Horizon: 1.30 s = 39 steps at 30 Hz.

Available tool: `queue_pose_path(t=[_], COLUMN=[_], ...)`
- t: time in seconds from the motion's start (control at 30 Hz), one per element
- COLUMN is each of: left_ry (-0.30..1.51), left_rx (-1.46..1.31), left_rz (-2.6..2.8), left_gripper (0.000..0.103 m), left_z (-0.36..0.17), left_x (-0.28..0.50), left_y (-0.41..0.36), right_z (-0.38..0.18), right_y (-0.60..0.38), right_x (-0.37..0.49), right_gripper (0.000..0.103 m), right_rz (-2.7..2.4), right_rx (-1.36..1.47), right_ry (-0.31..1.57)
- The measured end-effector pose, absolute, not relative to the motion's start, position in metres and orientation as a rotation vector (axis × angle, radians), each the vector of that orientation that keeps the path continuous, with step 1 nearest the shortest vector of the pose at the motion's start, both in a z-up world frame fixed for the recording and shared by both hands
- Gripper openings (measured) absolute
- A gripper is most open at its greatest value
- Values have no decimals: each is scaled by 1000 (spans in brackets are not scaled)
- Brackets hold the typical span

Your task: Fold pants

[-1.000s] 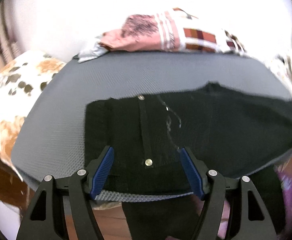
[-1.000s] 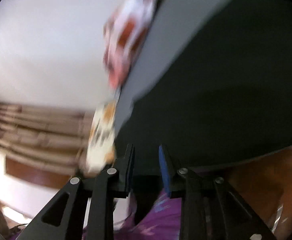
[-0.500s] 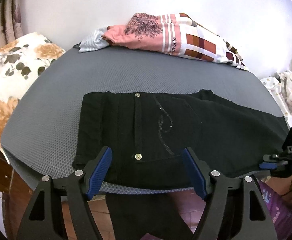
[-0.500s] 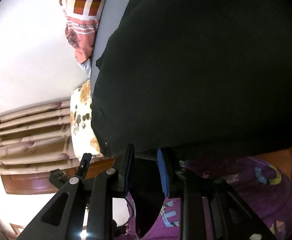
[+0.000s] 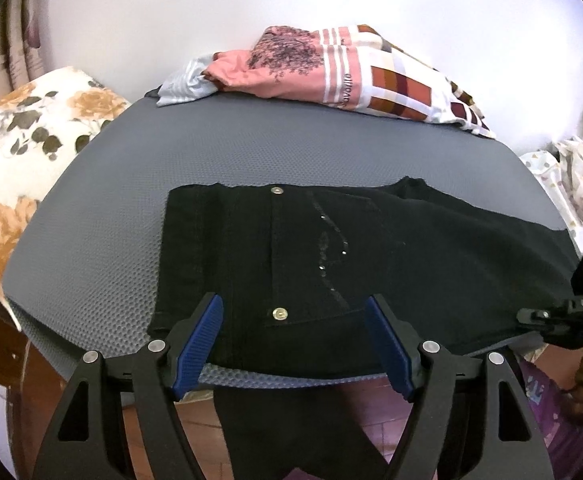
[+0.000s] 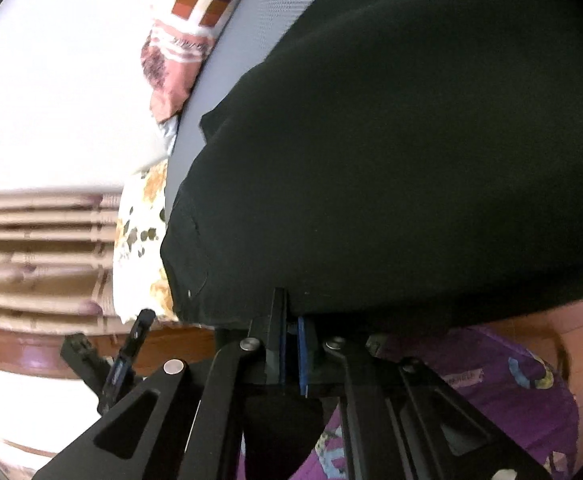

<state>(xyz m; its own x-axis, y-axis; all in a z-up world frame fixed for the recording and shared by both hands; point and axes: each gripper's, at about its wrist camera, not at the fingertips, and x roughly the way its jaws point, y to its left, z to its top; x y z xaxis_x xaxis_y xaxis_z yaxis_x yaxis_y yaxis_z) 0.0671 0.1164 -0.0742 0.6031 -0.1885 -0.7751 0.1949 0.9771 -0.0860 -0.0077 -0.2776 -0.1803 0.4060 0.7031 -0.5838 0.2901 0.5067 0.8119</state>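
The black pants (image 5: 331, 264) lie flat on the grey textured worktop (image 5: 251, 148), waistband end toward the left, two metal snaps showing along the front, the legs running off to the right. Part of the garment hangs over the near edge of the worktop, down between the arms of the left tongs (image 5: 297, 344).

The left tongs are released: their blue-padded fingers stand wide apart, one on each side of the lower snap, poised over the near hem of the waist section and, as far as I can tell, gripping nothing. The right tongs (image 6: 289, 354) are clenched on the near edge of the pants on the leg side; in the right wrist view the blue pads are pressed nearly together with dark cloth between them, and black fabric fills most of that view above them. In the left wrist view the same tongs show at the far right, at the cloth's edge.

The step in hand looks like the setup for a fold: one side is pinched, the other not yet. The next move calls for the left tongs to come down and close on the near edge by the waistband, so both grips can lift the hanging portion together and carry it over evenly.

A patterned pink cloth (image 5: 331, 72) lies at the back of the worktop, and a floral pillow (image 5: 19, 152) sits at its left.
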Motion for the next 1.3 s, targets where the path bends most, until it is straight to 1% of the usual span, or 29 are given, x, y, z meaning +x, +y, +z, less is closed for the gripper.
queue_pose_path(t=[0.07, 0.2, 0.23, 0.33, 0.4, 0.43, 0.47, 0.5, 0.53, 0.57, 0.63, 0.7, 0.73, 0.77, 0.87, 1.03, 1.13, 1.2, 1.23, 1.3], left_ry=[897, 927, 931, 928, 927, 928, 926, 917, 901, 881, 868, 897, 927, 967, 1017, 1049, 974, 896, 868, 862], left_rx=[-12, -51, -44, -9, 12, 16, 16, 13, 6, -8, -53, -121, -150, -181, -243, -306, -218, -167, -143, -98], left_rz=[-206, -203, -199, -187, -170, -158, -146, -128, -102, -64, -16, 10, 18, 25, 23, -34, -49, -95, -125, -152], left_gripper=[74, 74, 74, 74, 74, 74, 74, 74, 74, 74, 74, 74, 74, 74, 74, 74, 74, 74, 74, 79], left_z=[-75, -81, -83, -85, -87, -86, -85, -82, -78, -71, -64, -67, -71, -78, -89, -95, -80, -64, -59, -59], left_x=[69, 74, 75, 75, 76, 76, 77, 78, 78, 79, 81, 86, 88, 89, 90, 88, 84, 80, 77, 76], left_y=[123, 131, 130, 129, 130, 133, 137, 143, 153, 166, 190, 216, 226, 235, 248, 244, 222, 201, 189, 171], right_z=[-180, -191, -191, -199, -198, -193, -189, -184, -179, -171, -146, -127, -121, -119, -118, -123, -126, -118, -110, -92], right_y=[-274, -276, -275, -280, -281, -278, -273, -265, -260, -254, -248, -245, -245, -245, -239, -222, -225, -230, -232, -234], right_x=[-9, -7, -5, -6, -6, -7, -7, -10, -11, -14, -17, -14, -11, -7, 6, 15, 17, 25, 32, 52], right_gripper=[5, 5, 7, 9, 13, 17, 26, 31, 33, 33, 36, 42, 47, 50, 50, 50, 50, 50, 50, 49], right_rz=[340, 345, 356, 374, 399, 420, 454, 522, 564, 609, 670, 691, 691, 695, 722, 705, 696, 670, 657, 621], right_rx=[1034, 1076, 1078, 1171, 1174, 1148, 1118, 1081, 1061, 1027, 927, 852, 839, 843, 873, 779, 767, 691, 635, 463], right_ry=[1202, 1217, 1220, 1217, 1229, 1241, 1265, 1311, 1323, 1317, 1258, 1186, 1158, 1139, 1115, 1121, 1115, 1074, 1039, 965])
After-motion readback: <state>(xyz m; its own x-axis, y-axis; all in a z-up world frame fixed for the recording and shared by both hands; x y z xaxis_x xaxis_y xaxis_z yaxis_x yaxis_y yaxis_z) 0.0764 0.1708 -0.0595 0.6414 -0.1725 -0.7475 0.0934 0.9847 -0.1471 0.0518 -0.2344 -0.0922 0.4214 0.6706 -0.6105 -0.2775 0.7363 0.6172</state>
